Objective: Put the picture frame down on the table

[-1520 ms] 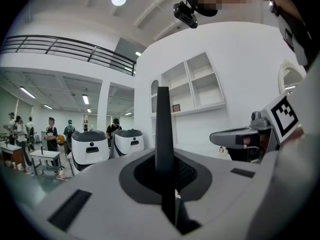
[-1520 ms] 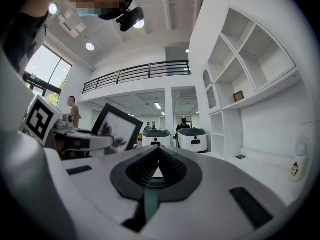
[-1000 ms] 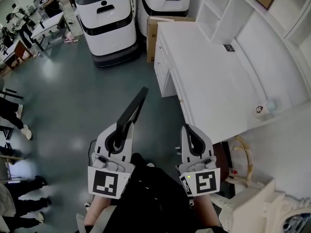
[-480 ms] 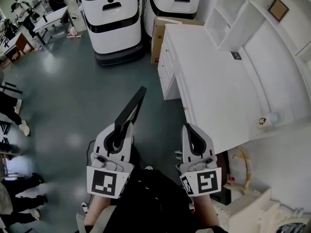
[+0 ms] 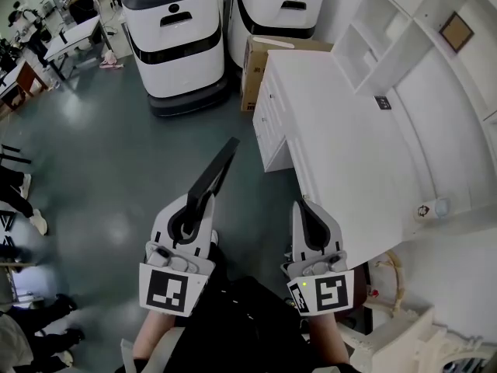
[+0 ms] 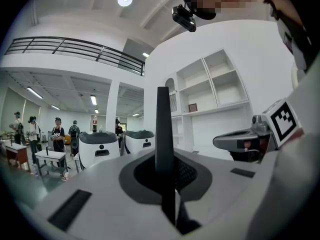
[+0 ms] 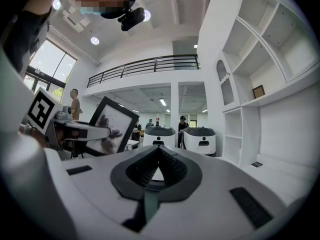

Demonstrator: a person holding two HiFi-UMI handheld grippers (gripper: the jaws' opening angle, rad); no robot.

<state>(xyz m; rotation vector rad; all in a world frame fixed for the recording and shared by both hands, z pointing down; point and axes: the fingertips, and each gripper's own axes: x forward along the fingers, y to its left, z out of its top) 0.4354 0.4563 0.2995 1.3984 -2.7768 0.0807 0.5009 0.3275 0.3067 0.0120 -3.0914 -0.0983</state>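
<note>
A black picture frame (image 5: 213,172) stands edge-up in my left gripper (image 5: 192,208), which is shut on its lower edge, over the grey floor to the left of the white table (image 5: 349,138). In the left gripper view the frame (image 6: 163,129) shows as a thin dark upright strip between the jaws. The right gripper view shows the frame's (image 7: 111,126) pictured face at the left. My right gripper (image 5: 305,217) is shut with nothing in it, just off the table's near left corner.
Two white-and-black robot bases (image 5: 172,29) and a cardboard box (image 5: 260,61) stand beyond the table. White shelving (image 5: 404,22) backs the table, holding a small framed picture (image 5: 456,31). A small black tag (image 5: 383,102) and a small cup-like thing (image 5: 425,210) lie on the table. People stand at far left.
The view has shifted forward slightly, so the table and robot bases sit lower in the frame. Both grippers keep their pose, and the frame stays held.
</note>
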